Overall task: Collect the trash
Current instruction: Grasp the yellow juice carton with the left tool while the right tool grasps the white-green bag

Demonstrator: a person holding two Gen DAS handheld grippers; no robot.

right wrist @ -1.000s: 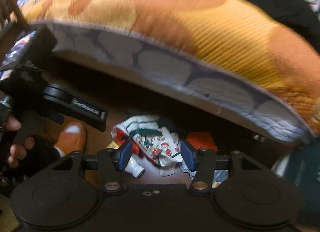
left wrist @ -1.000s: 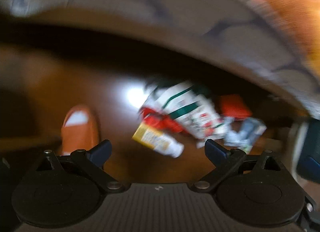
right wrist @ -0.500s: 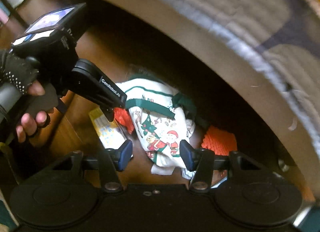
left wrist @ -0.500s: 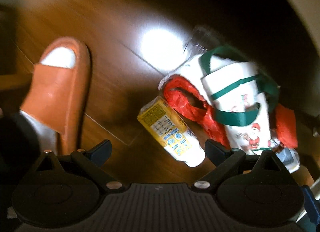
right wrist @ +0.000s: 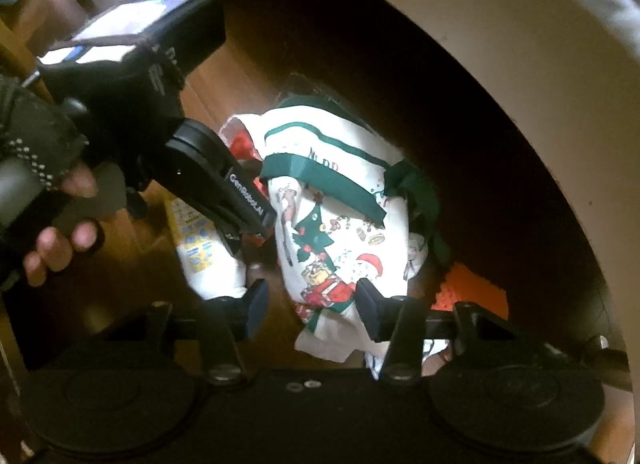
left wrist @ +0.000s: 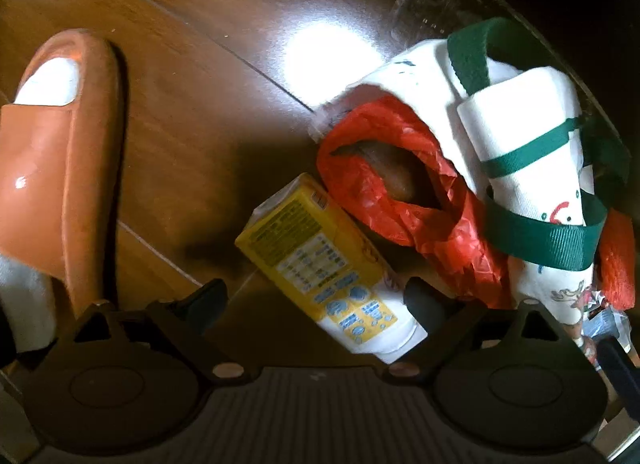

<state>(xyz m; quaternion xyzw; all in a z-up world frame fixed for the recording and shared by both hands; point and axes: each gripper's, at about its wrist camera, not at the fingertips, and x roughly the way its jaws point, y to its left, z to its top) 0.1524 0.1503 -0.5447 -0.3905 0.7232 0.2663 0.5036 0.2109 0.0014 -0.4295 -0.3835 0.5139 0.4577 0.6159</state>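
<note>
The left tool hangs released, jaws wide over the yellow carton lying on the wooden floor. The right tool has just been narrowing, its jaws apart around the lower end of the Christmas-print bag, not visibly pressing it.

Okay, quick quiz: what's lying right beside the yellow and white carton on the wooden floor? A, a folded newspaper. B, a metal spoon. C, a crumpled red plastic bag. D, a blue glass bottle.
C: the crumpled red plastic bag lies against the yellow and white carton, with the white Christmas-print tote bag on its far side.
</note>
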